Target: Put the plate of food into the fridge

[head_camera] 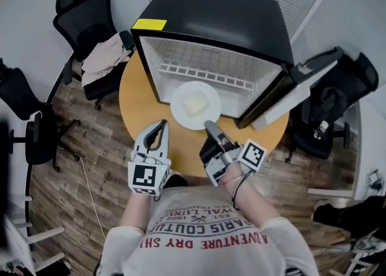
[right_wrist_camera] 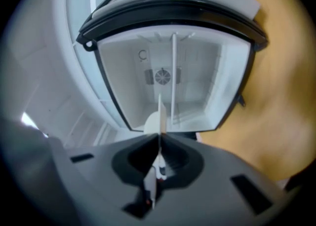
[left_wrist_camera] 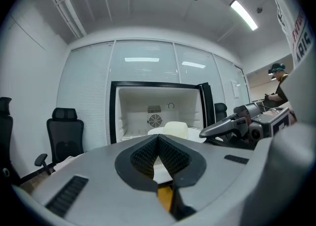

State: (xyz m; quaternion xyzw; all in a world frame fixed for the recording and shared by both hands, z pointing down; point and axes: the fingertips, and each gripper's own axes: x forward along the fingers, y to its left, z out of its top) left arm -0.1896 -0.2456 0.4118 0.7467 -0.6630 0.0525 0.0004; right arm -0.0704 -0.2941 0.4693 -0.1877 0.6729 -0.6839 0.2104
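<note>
Pinching the round white plate [head_camera: 180,112] by its rim, right gripper [head_camera: 208,126] is clamped; left gripper [head_camera: 163,123] closed, empty.

Black office chairs [head_camera: 84,9] stand around a round wooden table [head_camera: 136,97] on plank flooring [head_camera: 78,166], beneath a strip ceiling light [left_wrist_camera: 244,15].

The person wears a pale grey short-sleeved T-shirt [head_camera: 181,257] with red block lettering [head_camera: 205,240] across the chest, and a dark cord [head_camera: 236,185] round the right wrist. The left gripper [head_camera: 162,125] and right gripper [head_camera: 208,126] have grey shells, black ribbed pads [left_wrist_camera: 174,158] and black-and-white marker cubes [head_camera: 148,177].
</note>
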